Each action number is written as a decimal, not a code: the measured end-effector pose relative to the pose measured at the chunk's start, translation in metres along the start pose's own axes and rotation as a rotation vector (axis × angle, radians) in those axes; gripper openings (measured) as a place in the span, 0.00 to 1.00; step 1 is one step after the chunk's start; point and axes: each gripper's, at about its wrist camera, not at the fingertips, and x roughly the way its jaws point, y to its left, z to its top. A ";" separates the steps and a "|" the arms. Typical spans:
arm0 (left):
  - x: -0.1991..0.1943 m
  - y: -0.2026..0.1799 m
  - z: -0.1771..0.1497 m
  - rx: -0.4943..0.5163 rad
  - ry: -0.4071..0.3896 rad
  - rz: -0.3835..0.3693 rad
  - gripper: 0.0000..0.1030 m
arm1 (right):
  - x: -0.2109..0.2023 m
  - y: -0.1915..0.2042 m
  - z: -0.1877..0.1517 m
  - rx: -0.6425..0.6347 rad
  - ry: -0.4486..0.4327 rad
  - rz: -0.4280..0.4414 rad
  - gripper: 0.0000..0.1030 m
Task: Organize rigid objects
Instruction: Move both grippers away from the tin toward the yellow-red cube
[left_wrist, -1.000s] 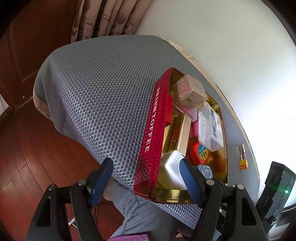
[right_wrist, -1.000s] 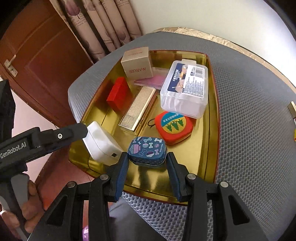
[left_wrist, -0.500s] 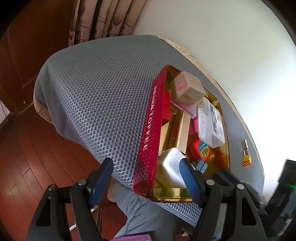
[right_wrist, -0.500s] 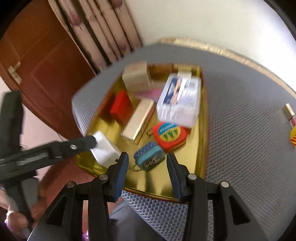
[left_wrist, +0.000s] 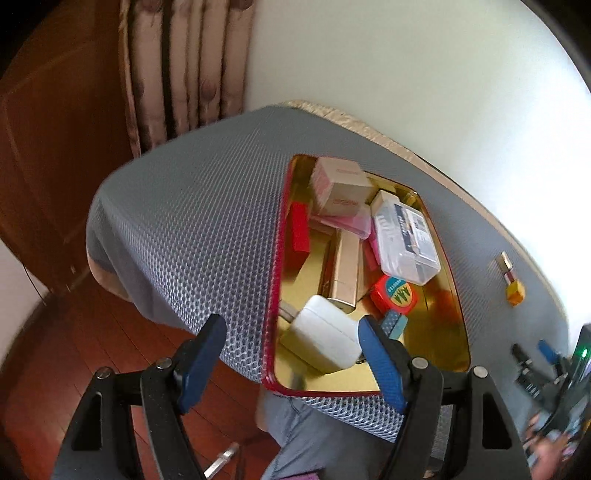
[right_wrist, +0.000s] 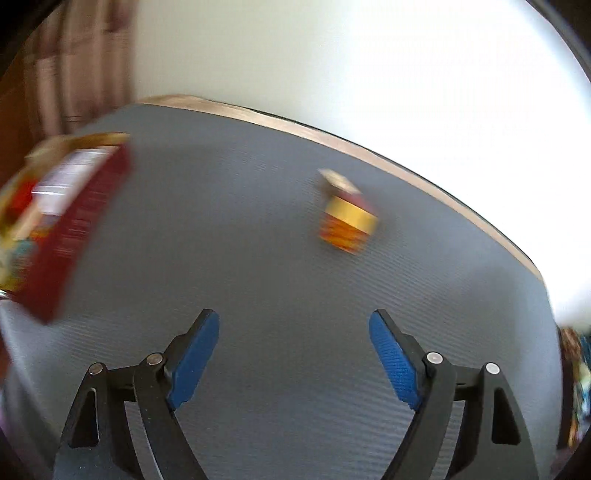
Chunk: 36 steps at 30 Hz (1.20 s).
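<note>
While the left gripper (left_wrist: 291, 347) hangs over the near edge of the table, its blue pads stand wide apart with nothing pressed between them; the grey honeycomb mat (left_wrist: 192, 221) and the near corner of the tin show through the gap. Just right of that mat stretch sits the red-walled tin (left_wrist: 275, 258) with a gold inside, holding most of the rigid items. At its far end lies a beige carton (left_wrist: 343, 184), with a red box (left_wrist: 299, 232) against the left wall and a pink flat case (left_wrist: 351, 221) beside it. A gold bar-shaped box (left_wrist: 345, 269) runs down the middle, and a white charger block (left_wrist: 321, 336) rests at the near end, partly behind the gripper's right finger. Further right in the tin lie a clear plastic case (left_wrist: 406, 236), a red tape measure (left_wrist: 393, 295) and a small blue patterned tin (left_wrist: 393, 325). Outside the tin, well apart to the right on the mat, sit a small lipstick-like tube (left_wrist: 505, 263) and, just beside it, a yellow cube (left_wrist: 515, 293). In the heavily blurred right wrist view, the right gripper (right_wrist: 293, 354) is opening, jaws wide, nothing between them, over bare mat, with the yellow cube ahead and the tin at the left edge.
</note>
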 end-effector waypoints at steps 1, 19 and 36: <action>-0.001 -0.005 -0.001 0.024 -0.006 0.012 0.74 | 0.008 -0.021 -0.005 0.042 0.020 -0.026 0.82; 0.009 -0.100 -0.014 0.287 0.012 0.061 0.74 | 0.040 -0.141 -0.033 0.393 0.074 -0.030 0.96; 0.073 -0.290 0.010 0.468 0.178 -0.210 0.74 | 0.031 -0.141 -0.037 0.388 0.027 0.071 0.99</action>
